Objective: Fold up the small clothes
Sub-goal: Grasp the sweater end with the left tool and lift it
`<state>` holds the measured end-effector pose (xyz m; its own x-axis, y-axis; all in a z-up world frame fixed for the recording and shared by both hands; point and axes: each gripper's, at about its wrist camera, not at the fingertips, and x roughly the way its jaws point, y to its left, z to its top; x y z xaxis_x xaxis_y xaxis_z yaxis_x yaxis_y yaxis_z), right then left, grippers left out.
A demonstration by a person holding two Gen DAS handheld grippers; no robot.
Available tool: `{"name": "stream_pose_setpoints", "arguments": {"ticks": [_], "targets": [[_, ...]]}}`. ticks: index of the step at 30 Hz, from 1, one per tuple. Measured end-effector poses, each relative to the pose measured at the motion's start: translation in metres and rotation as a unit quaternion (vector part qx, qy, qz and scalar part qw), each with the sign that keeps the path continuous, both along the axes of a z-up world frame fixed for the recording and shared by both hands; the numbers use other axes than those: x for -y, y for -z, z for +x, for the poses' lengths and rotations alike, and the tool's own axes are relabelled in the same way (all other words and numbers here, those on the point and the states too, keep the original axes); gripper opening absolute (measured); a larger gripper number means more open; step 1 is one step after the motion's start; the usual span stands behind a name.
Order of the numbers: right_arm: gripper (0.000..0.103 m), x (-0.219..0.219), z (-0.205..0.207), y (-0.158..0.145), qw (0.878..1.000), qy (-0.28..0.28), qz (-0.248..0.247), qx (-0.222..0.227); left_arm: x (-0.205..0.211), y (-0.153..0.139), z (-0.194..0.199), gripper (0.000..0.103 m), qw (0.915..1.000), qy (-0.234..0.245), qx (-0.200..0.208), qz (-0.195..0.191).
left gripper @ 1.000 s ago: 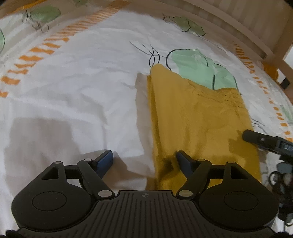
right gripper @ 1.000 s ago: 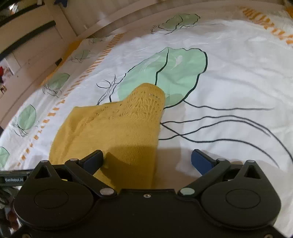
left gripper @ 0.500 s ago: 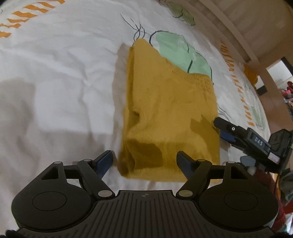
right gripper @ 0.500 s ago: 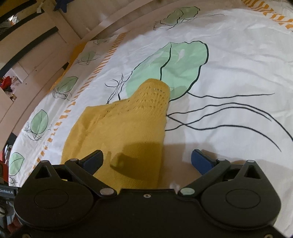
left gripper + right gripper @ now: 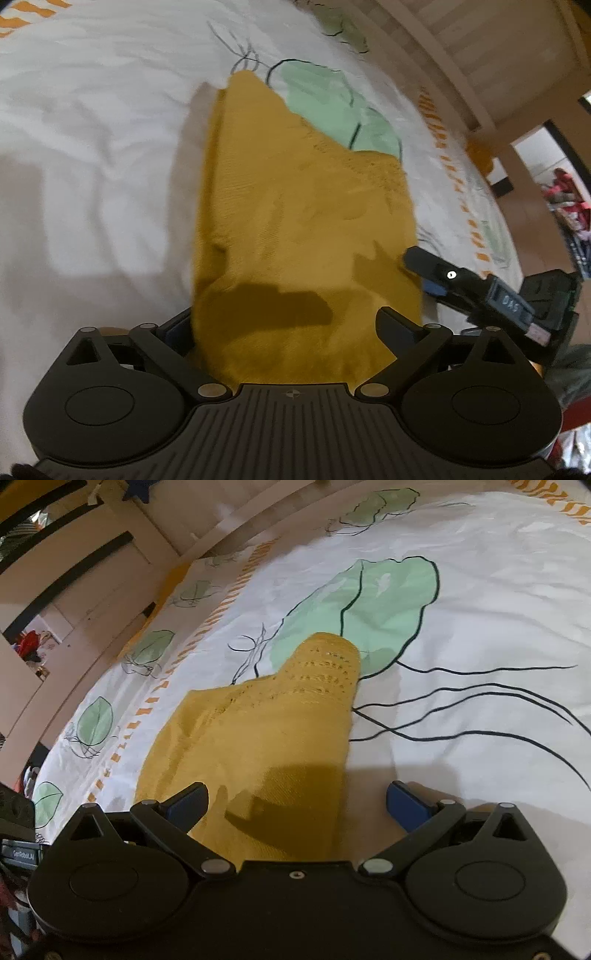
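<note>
A mustard-yellow knitted garment [image 5: 295, 229] lies folded in a long strip on the white bed sheet [image 5: 92, 147]; it also shows in the right wrist view [image 5: 266, 738]. My left gripper [image 5: 288, 328] is open, its fingers straddling the garment's near end. My right gripper [image 5: 295, 805] is open over the garment's near right edge, with its left finger above the cloth and its right finger over bare sheet. The right gripper's fingers [image 5: 428, 262] show at the garment's right edge in the left wrist view.
The sheet has green leaf prints [image 5: 369, 605], black lines and orange dashes. A wooden bed frame [image 5: 480, 66] runs along the far side. Beyond the bed edge are floor and a heap of clothes [image 5: 565, 199].
My left gripper has moved forward and right, so the garment's near end now lies between its fingers. My right gripper has drawn back slightly. Both stay open.
</note>
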<state>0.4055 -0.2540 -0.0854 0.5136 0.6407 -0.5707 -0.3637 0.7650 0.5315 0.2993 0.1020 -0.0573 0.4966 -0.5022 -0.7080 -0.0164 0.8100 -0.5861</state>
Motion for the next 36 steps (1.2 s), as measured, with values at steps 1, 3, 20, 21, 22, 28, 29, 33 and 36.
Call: {"name": "stream_pose_setpoints", "arguments": {"ticks": [1,3,20,21,22,28,29,33,36], "targets": [[0.103,0.0,0.001,0.001,1.0,-0.002,0.003,0.001,0.002,0.001,0.002,0.098,1.0,0.003,0.002,-0.003],[0.103,0.0,0.003,0.002,1.0,-0.008,0.01,0.003,0.004,0.001,0.004,0.098,0.9999,0.01,0.007,-0.009],[0.103,-0.015,0.043,0.015,0.994,-0.014,0.106,0.007,0.005,0.002,-0.005,0.072,0.9988,0.034,0.004,-0.035],[0.103,-0.016,0.043,0.015,0.994,-0.015,0.105,0.005,0.006,0.003,-0.006,0.068,0.9986,0.038,0.001,-0.036],[0.103,-0.015,0.044,0.015,0.994,-0.015,0.106,0.004,0.007,0.003,-0.008,0.059,0.9985,0.041,-0.002,-0.036],[0.103,-0.011,0.033,0.016,0.994,-0.04,0.096,0.024,0.004,0.01,-0.008,0.025,0.9987,0.036,-0.014,-0.032],[0.103,-0.011,0.03,0.015,0.995,-0.045,0.088,0.028,0.002,0.011,-0.008,0.021,0.9985,0.035,-0.015,-0.04],[0.061,-0.017,0.029,0.01,0.997,-0.043,0.055,0.022,0.001,0.01,-0.009,0.016,0.9982,0.04,-0.011,-0.043],[0.045,-0.013,0.028,0.007,0.999,-0.021,0.047,0.008,0.003,0.005,-0.014,0.015,0.9975,0.05,-0.003,-0.05]]}}
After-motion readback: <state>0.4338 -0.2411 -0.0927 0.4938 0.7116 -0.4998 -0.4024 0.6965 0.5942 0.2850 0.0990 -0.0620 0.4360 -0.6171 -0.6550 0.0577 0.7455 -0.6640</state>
